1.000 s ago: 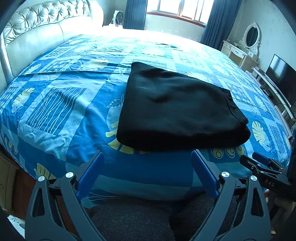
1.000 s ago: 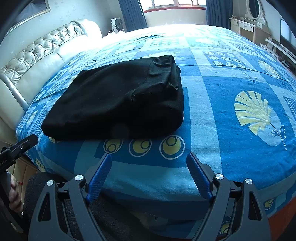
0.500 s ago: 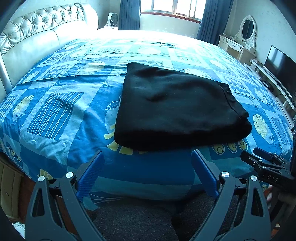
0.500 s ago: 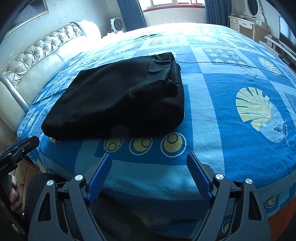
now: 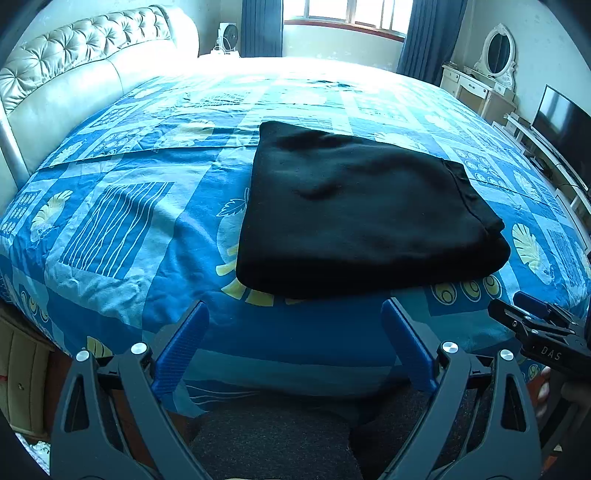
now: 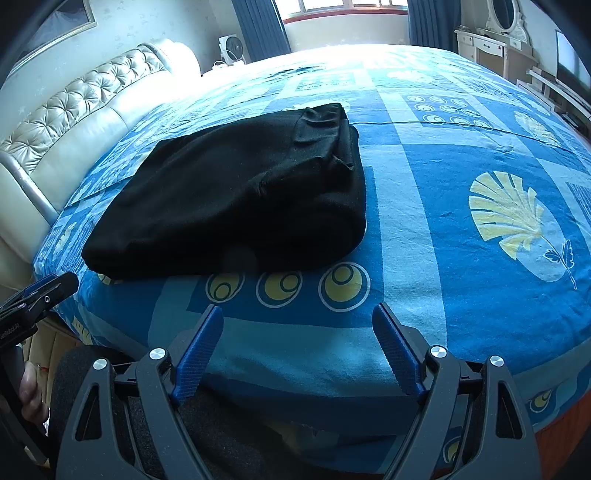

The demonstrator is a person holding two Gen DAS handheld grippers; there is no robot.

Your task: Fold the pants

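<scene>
Both hand-held grippers (image 5: 294, 314) (image 6: 298, 317) gape wide, empty, short of the pants (image 5: 362, 218).

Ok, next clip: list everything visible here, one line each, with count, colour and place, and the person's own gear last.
pants: one, black, folded into a flat rectangle, lying on the bed near its front edge
bed cover: one, blue with pale yellow shell and ring prints, over the whole bed
headboard: one, cream, tufted, along the left
fan: one, white, far left corner by the curtain
curtains: two, dark blue, either side of the window
dressing table: one, white, oval mirror, right wall
television: one, black, far right
left tongs: one, black with blue pads, open, empty, short of the pants
right tongs: one, same colours, open, empty, also short of the pants
</scene>
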